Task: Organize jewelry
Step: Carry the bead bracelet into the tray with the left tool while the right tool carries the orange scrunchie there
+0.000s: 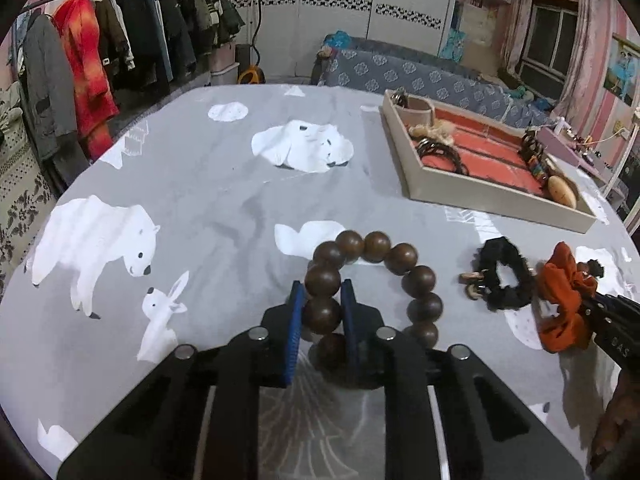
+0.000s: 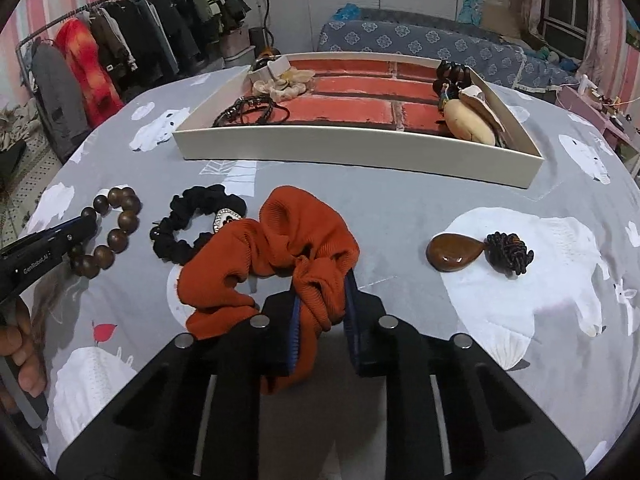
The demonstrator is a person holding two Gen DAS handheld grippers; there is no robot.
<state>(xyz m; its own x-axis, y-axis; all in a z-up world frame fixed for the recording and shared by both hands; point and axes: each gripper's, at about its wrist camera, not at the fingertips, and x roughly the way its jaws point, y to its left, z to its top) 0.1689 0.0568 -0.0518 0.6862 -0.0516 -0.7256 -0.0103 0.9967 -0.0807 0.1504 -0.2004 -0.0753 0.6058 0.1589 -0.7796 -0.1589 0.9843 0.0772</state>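
A bracelet of big brown wooden beads point(image 1: 412, 276) lies on the grey bear-print cloth, and my left gripper point(image 1: 322, 296) is shut on its near-left beads. An orange fabric scrunchie point(image 2: 280, 248) bunches up between the blue pads of my right gripper point(image 2: 322, 292), which is shut on it. The scrunchie point(image 1: 560, 300) and the tip of the right gripper point(image 1: 612, 320) also show at the right of the left wrist view. In the right wrist view the bead bracelet point(image 2: 116, 232) lies at the left with the left gripper point(image 2: 86, 224) on it.
A black scrunchie point(image 2: 200, 220) with a charm lies between the two held items. A brown teardrop pendant point(image 2: 454, 252) with a dark knot lies to the right. A white tray point(image 2: 360, 148) with a red brick-print floor holds several hair ties and bracelets. A hand point(image 2: 24, 352) shows at the lower left.
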